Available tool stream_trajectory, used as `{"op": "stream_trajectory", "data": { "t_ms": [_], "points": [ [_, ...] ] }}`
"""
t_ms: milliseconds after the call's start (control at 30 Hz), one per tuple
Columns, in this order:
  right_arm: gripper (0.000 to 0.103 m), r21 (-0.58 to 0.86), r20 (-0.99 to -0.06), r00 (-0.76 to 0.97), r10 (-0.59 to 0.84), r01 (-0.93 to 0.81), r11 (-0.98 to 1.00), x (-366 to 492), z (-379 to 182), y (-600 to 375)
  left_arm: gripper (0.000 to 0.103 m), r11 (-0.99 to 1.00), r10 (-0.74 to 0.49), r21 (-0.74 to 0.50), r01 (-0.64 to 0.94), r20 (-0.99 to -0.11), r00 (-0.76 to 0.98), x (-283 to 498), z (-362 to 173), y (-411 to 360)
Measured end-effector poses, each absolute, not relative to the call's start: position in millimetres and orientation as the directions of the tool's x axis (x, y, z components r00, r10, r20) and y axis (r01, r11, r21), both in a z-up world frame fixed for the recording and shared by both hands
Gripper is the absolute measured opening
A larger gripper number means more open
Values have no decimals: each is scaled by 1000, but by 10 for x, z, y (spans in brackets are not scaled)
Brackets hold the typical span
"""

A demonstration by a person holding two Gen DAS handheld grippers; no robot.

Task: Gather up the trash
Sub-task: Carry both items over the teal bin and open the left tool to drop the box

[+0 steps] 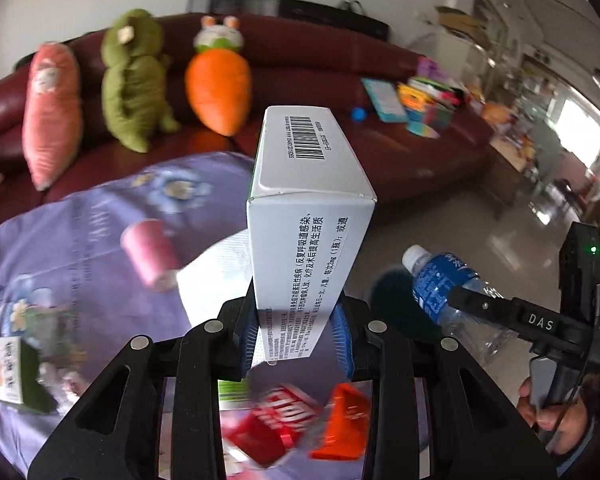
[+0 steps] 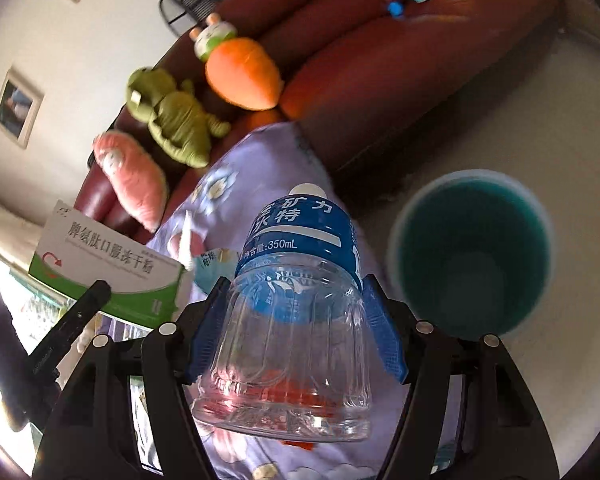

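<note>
1. The left gripper was clamped on a white medicine box, its blue pads pressing the box's lower end from both sides, while the rest of the box stood up and away from the camera with a barcode on its top face.
2. The right gripper was clamped on a clear water bottle with a blue label; the ribbed pads met its body just below the label, the white cap pointed away and the base sat nearest the lens.
3. In the left wrist view the water bottle hung to the right of the box, beyond the table's right edge and over the floor (the right gripper's black frame crossed in front of it).
4. In the right wrist view a teal trash bin stood open on the floor just right of the bottle, off the table's right edge.
5. Below both grippers lay a table under a purple floral cloth, carrying a pink paper cup, a white tissue, a red wrapper and an orange packet near its front edge, and a small green-and-white carton by its left edge.
6. Behind the table, a dark red sofa held a pink plush, a green plush and a carrot plush.
</note>
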State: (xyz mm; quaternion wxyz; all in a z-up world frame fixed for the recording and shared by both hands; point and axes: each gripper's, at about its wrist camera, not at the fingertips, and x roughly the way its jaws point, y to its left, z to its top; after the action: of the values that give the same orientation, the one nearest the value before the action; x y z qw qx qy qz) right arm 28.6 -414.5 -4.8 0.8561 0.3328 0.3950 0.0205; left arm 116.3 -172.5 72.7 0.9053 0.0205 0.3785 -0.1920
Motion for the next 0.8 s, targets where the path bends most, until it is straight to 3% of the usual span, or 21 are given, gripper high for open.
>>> {"op": "stream_trajectory", "data": {
  "t_ms": [233,433,600,800],
  "points": [
    [63,626,-671,666,326,273,730,288,-352,-4438,32,950,-255,-79,302,-753,606,1417,431,-1837],
    [63,641,-669,642,375,244,727,424,-465,-4298,32,972,-198,-62,226,-737,646,1359,525,-1427],
    [63,642,-674,615,409,214,736,503,-495,-4055,32,960,-280,-217,177,-772,570,1474,495,-946],
    [63,623,-690,595,412,198,757,519,-460,-3832,32,971,-239,-190,147,-811,534,1465,212,-718]
  ]
}}
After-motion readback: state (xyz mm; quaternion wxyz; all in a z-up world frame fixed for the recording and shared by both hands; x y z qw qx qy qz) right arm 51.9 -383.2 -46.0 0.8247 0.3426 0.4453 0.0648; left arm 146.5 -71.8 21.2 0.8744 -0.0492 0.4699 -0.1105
